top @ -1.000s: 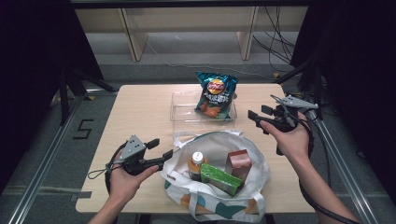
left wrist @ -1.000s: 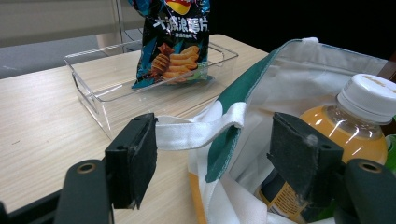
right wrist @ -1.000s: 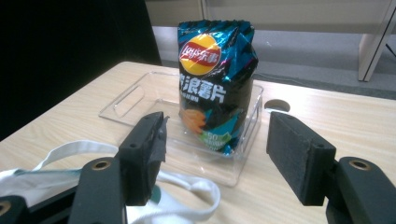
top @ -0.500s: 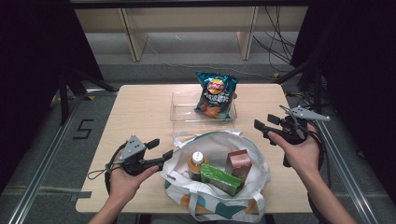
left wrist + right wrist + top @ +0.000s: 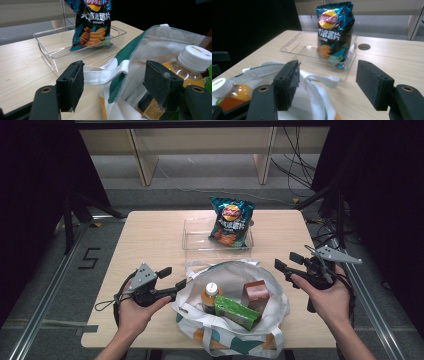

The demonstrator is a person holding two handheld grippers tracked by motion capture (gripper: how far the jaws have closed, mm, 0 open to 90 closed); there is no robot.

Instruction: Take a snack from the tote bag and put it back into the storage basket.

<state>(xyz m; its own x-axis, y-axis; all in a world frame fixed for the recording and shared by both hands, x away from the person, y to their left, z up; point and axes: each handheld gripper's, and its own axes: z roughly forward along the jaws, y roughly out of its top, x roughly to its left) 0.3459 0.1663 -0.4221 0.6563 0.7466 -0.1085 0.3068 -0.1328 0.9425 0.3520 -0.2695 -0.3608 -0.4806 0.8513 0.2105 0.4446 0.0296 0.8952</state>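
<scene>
The bag [image 5: 235, 320] is white with green trim; the chip packet [image 5: 231, 222] is dark blue, maybe teal.

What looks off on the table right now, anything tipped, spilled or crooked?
Nothing spilled. The chip bag stands upright at the right end of the clear tray. The tote bag sags open, its bottom edge overhanging the table's near edge.

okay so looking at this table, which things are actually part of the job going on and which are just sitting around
In the job:
- tote bag, with the left gripper at its rim
- orange drink bottle, green carton and brown carton inside it
- chip bag standing in the clear tray
- right gripper, open

Lying about:
- cables on the floor
- floor marker 5
</scene>
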